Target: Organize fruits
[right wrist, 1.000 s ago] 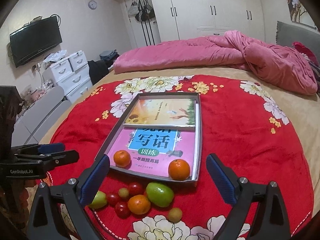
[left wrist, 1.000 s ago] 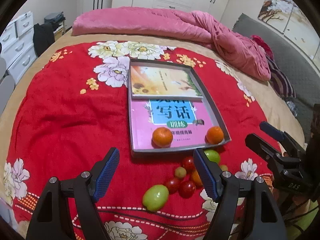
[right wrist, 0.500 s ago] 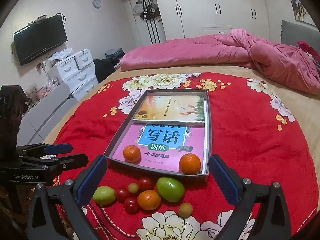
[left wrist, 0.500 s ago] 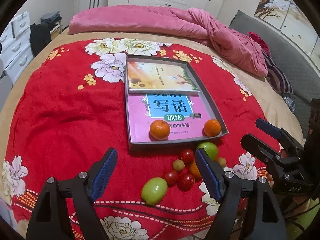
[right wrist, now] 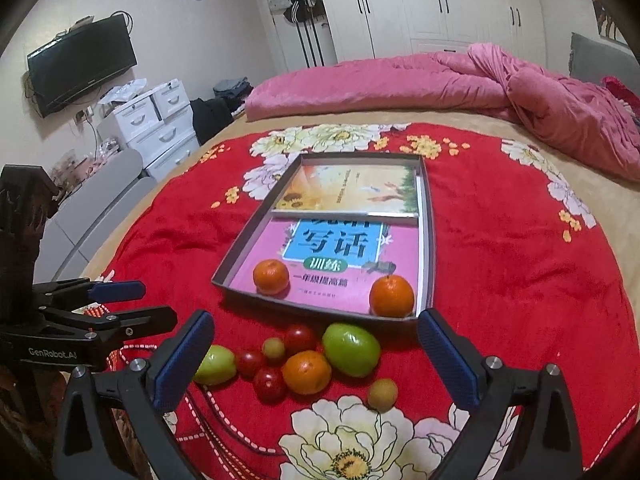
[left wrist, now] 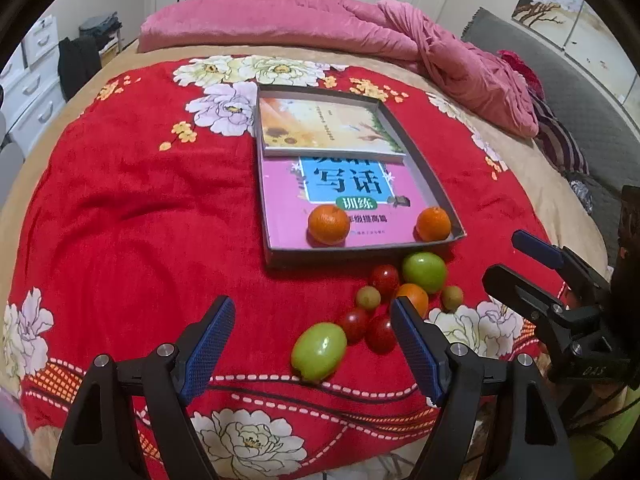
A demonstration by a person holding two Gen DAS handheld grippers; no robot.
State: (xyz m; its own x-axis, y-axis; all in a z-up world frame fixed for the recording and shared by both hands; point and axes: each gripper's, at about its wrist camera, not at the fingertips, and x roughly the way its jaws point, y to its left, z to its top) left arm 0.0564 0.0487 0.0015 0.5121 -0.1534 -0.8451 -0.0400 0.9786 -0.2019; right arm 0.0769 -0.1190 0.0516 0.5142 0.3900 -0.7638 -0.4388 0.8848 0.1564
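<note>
A shallow grey tray [left wrist: 434, 176] [right wrist: 429, 216] lies on the red flowered blanket, holding two books and two oranges [left wrist: 329, 225] [left wrist: 433, 223]. In front of it lies a loose cluster: a green fruit [left wrist: 319, 351] [right wrist: 214, 365], a larger green fruit [left wrist: 424, 272] [right wrist: 351, 349], an orange [right wrist: 307, 372], red cherry tomatoes [left wrist: 353, 324] [right wrist: 269, 385] and small yellowish fruits [right wrist: 382, 395]. My left gripper [left wrist: 312, 344] is open and empty above the cluster's left side. My right gripper [right wrist: 314, 354] is open and empty over the cluster; it also shows in the left wrist view [left wrist: 516, 258].
A crumpled pink duvet [left wrist: 400, 36] lies across the far side of the bed. White drawers [right wrist: 156, 124] and a wall TV [right wrist: 80, 64] stand to the left. The blanket's front edge is just below the grippers.
Both grippers drew back a little and shifted; the fruit cluster now sits higher between the fingers. No fruit moved and both stayed open.
</note>
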